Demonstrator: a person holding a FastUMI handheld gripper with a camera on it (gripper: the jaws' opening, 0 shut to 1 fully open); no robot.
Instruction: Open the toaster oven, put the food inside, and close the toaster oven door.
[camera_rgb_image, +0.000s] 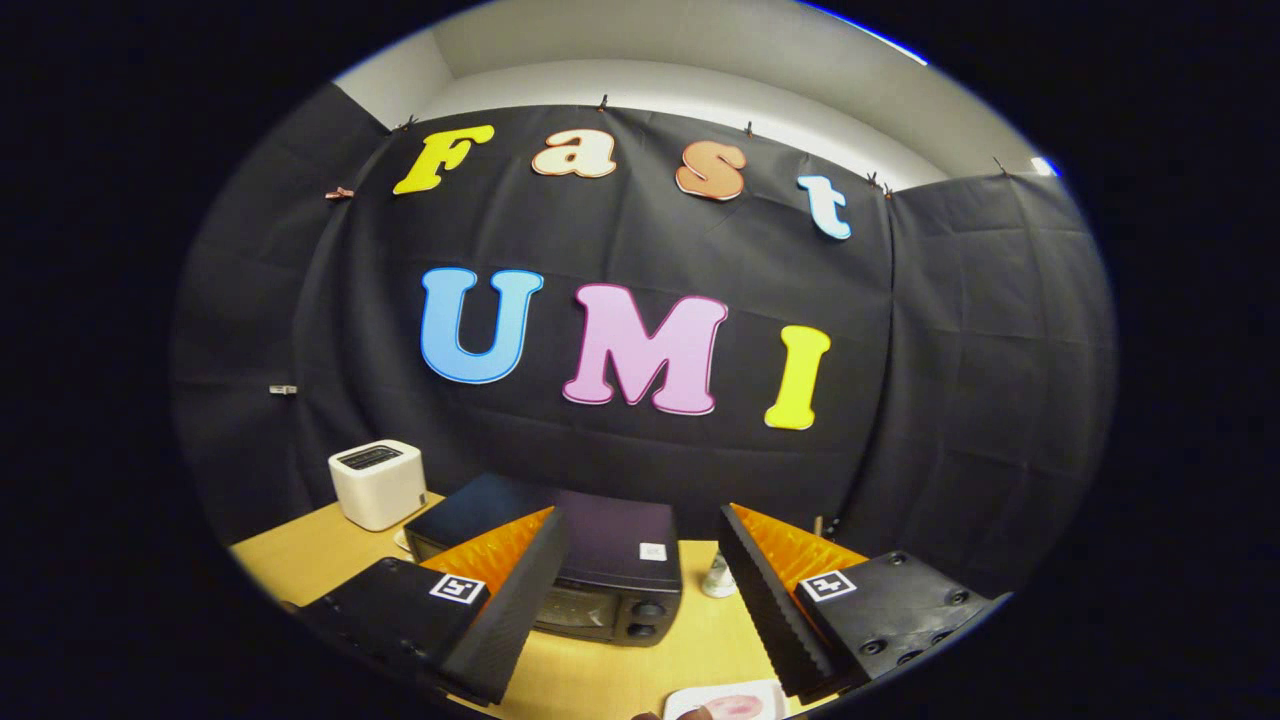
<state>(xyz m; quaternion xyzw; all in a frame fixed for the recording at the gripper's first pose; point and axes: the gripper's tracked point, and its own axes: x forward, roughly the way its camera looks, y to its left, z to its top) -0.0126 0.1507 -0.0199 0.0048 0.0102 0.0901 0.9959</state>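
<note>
Judging by how things lie, the task has hardly begun: the one toaster oven (600, 570) sits on the wooden table (300, 555) just ahead of the tongs (640, 580), partly hidden behind the left finger, and its door looks shut, though the finger covers much of the front. The tongs' two fingers are spread wide with nothing between them but bare table and the oven's knob side. One piece of food (738, 707), pinkish and flat, rests on one small white plate (690, 697) on the near side of the fingers, close under the right one, untouched by the tongs; something at the plate's near rim may be a fingertip, too small to tell. So opening the door, loading the food and closing the door all appear left to do. Counting the rest: one white slot toaster (378, 483) stands beyond the left finger, farther back than the oven and just beside its far corner, and one small pale object (718, 578) stands just beyond the right finger, next to the oven's side; what it is I cannot tell.
</note>
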